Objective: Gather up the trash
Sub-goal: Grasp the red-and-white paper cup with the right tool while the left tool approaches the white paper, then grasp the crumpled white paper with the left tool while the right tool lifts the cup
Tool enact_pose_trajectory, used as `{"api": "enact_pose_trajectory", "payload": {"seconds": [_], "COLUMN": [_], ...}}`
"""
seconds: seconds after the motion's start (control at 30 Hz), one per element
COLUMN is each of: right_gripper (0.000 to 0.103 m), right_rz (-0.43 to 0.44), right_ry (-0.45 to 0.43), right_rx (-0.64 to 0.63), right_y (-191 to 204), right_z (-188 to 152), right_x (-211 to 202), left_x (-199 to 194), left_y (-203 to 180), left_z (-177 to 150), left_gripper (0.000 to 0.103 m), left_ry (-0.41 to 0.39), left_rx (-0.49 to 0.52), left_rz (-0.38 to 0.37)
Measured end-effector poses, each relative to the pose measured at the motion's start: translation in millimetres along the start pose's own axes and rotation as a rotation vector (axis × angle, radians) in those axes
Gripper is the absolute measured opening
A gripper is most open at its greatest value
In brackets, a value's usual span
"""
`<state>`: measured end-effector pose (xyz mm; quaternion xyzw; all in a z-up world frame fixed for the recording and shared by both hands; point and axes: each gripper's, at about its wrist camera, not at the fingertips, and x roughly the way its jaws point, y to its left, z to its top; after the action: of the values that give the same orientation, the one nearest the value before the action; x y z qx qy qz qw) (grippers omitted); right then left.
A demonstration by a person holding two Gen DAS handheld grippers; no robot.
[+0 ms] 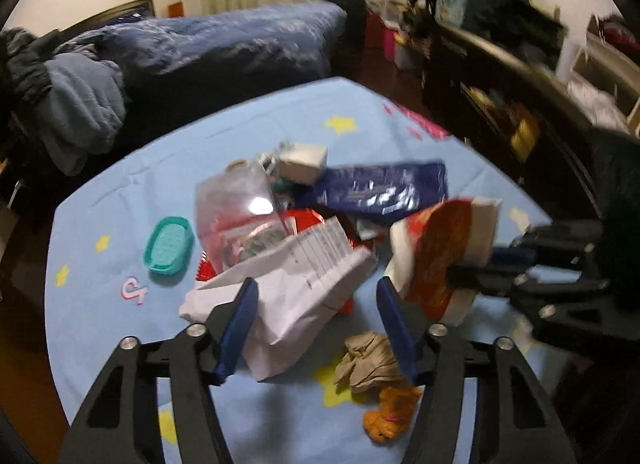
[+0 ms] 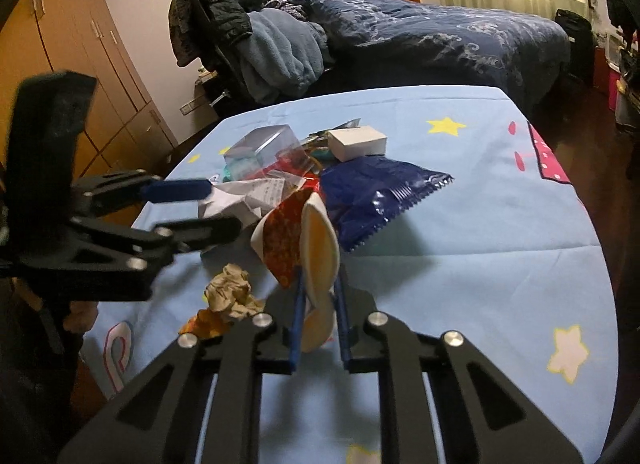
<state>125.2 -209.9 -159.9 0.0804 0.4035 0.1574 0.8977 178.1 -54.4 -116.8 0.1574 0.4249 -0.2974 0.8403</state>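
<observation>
Right gripper (image 2: 318, 296) jaws clenched on a flattened paper cup (image 2: 316, 240); left gripper (image 1: 316, 296) jaws released above white paper (image 1: 304, 280) on the table (image 2: 480, 264).

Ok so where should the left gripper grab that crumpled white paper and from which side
Probably the raised folded edge of the white paper, coming from above on the near side. That edge already sits between the open left gripper fingers, and it stands clear of the cloth, unlike the flat part underneath.

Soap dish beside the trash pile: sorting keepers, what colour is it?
Teal soap dish, clearest in the left wrist view.
</observation>
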Motion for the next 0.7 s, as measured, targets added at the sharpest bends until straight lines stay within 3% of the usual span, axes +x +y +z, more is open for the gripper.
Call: {"api": "enact_pose_trajectory", "payload": {"seconds": [0.17, 0.27, 0.4, 0.43, 0.5, 0.57, 0.63, 0.7], "right_gripper": [0.022, 0.03, 0.035, 0.024, 0.017, 0.017, 0.017, 0.017], "right_rz": [-0.001, -0.004, -0.004, -0.001, 0.016, 0.009, 0.009, 0.006], "right_ry": [0.001, 0.007, 0.018, 0.02, 0.021, 0.014, 0.009, 0.004], "right_rx": [-0.008, -0.012, -0.008, -0.009, -0.004, -0.017, -0.023, -0.019], "right_y": [1, 2, 3, 4, 4, 5, 5, 4], "right_z": [2, 2, 2, 1, 2, 2, 2, 3], "right_x": [2, 7, 13, 14, 13, 9, 5, 2], "left_x": [5, 7, 5, 5, 1, -11, -20, -27], "left_y": [-2, 0, 0, -2, -3, 10, 19, 29], "left_z": [2, 1, -5, -5, -5, -5, -6, -4], "left_gripper": [0.057, 0.044, 0.04, 0.038, 0.014, 0.013, 0.022, 0.071], "left_ry": [0.004, 0.008, -0.001, -0.003, -0.007, -0.026, -0.054, -0.084], "left_rx": [0.024, 0.02, 0.017, 0.022, 0.016, -0.062, -0.098, -0.088], "left_rz": [0.002, 0.01, 0.022, 0.025, 0.008, -0.038, -0.029, 0.056]}}
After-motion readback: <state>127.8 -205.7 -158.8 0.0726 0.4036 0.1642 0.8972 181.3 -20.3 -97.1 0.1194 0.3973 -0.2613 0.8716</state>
